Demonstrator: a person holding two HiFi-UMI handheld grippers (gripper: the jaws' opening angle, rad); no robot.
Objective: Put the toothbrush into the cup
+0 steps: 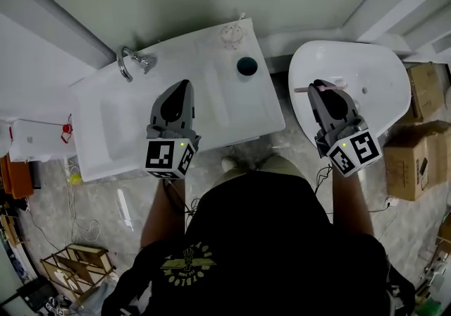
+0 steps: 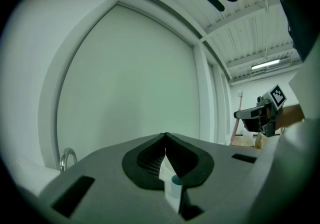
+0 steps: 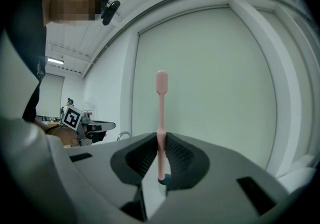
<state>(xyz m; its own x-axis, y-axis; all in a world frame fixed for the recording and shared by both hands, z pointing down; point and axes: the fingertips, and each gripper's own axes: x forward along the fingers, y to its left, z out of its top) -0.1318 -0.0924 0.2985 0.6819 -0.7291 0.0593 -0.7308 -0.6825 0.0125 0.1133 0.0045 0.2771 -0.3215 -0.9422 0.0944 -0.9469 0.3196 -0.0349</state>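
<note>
A pink toothbrush [image 1: 301,89] lies crosswise in my right gripper [image 1: 318,84], which is shut on its handle above the white round basin [image 1: 373,68]. In the right gripper view the toothbrush [image 3: 161,103] stands upright out of the closed jaws, head uppermost. The teal cup [image 1: 246,65] stands on the back right of the white sink counter [image 1: 218,106]. My left gripper [image 1: 186,84] hovers over the counter, left of and nearer than the cup, shut with nothing in it. In the left gripper view the cup [image 2: 175,182] shows just below the closed jaws.
A chrome faucet [image 1: 134,61] sits at the counter's back left beside the sink bowl [image 1: 116,120]. A small white holder [image 1: 232,34] stands behind the cup. Cardboard boxes [image 1: 419,145] are stacked at the right; cables and a wooden rack [image 1: 74,262] lie on the floor at the left.
</note>
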